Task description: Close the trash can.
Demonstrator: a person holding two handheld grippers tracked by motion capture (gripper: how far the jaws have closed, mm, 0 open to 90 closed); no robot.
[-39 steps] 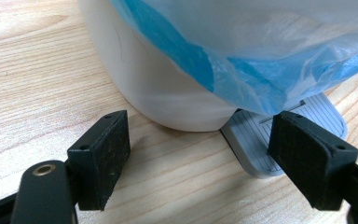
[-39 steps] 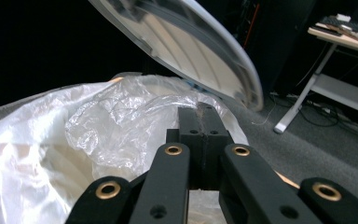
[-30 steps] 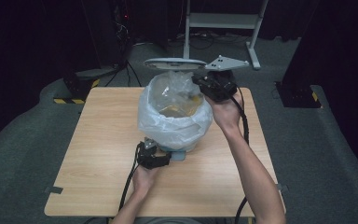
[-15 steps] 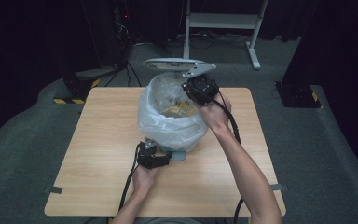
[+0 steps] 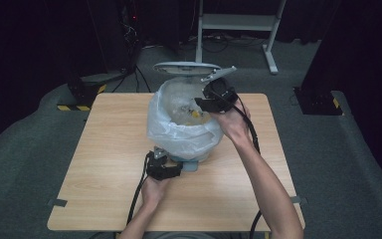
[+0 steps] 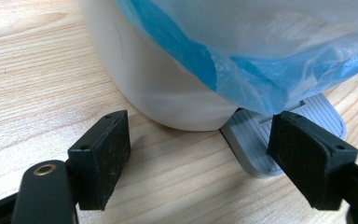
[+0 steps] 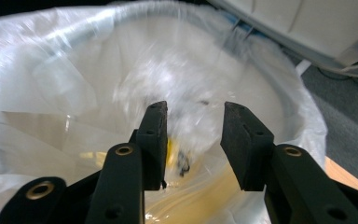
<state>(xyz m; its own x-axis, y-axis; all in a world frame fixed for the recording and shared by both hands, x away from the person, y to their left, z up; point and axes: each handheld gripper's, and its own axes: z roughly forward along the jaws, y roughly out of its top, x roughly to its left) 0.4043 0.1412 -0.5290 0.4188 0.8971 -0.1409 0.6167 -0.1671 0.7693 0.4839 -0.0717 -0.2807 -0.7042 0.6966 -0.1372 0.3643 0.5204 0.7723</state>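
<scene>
A light wooden bench [image 5: 104,149] stands on grey carpet [image 5: 338,164] in a dark, black-curtained room. Beyond the bench, a white metal stand [image 5: 238,22] and tangled cables [image 5: 129,30]; left of it, yellow-black hazard tape [image 5: 74,107].

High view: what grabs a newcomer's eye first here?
The white pedal bin lined with a puffed-up translucent bag dominates the middle of the wooden table, its lid standing open at the far side. The right claw hangs over the bag's mouth, its jaws just opened with nothing between them. The left claw sits low at the bin's base, jaws open on either side of the grey pedal.
</scene>
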